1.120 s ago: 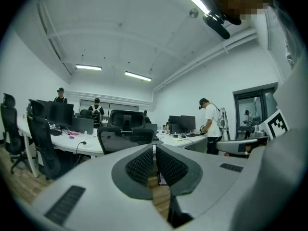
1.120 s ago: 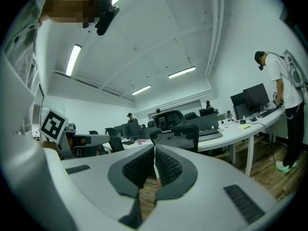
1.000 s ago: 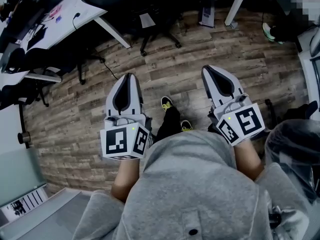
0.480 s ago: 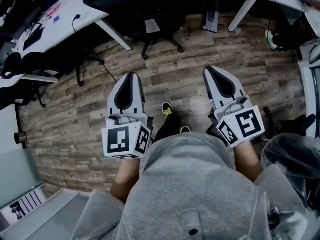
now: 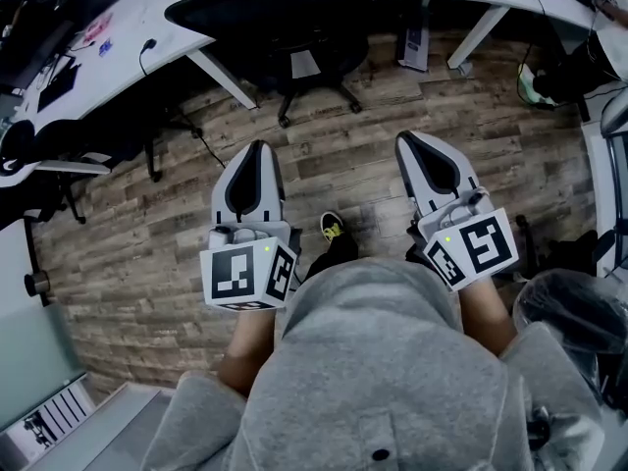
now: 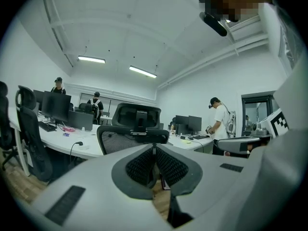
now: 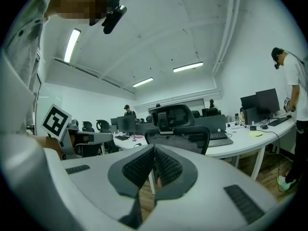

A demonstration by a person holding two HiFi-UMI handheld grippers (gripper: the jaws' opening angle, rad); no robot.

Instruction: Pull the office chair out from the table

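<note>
Office chair (image 5: pixel 285 3): black, mesh backrest, separate headrest (image 6: pixel 137 117) above it, star base (image 5: pixel 294 98) on castors on the wood-plank floor (image 5: pixel 373 155). It stands upright with its backrest turned toward the viewer.

Position: the seat is pushed in under the white worktop (image 5: pixel 137 18) (at the inner corner where the two wings meet), and the base shows just outside the edge. Not pulled out.

Both gripper views show the backrest dead ahead, with the worktop running off behind it left and right.
</note>
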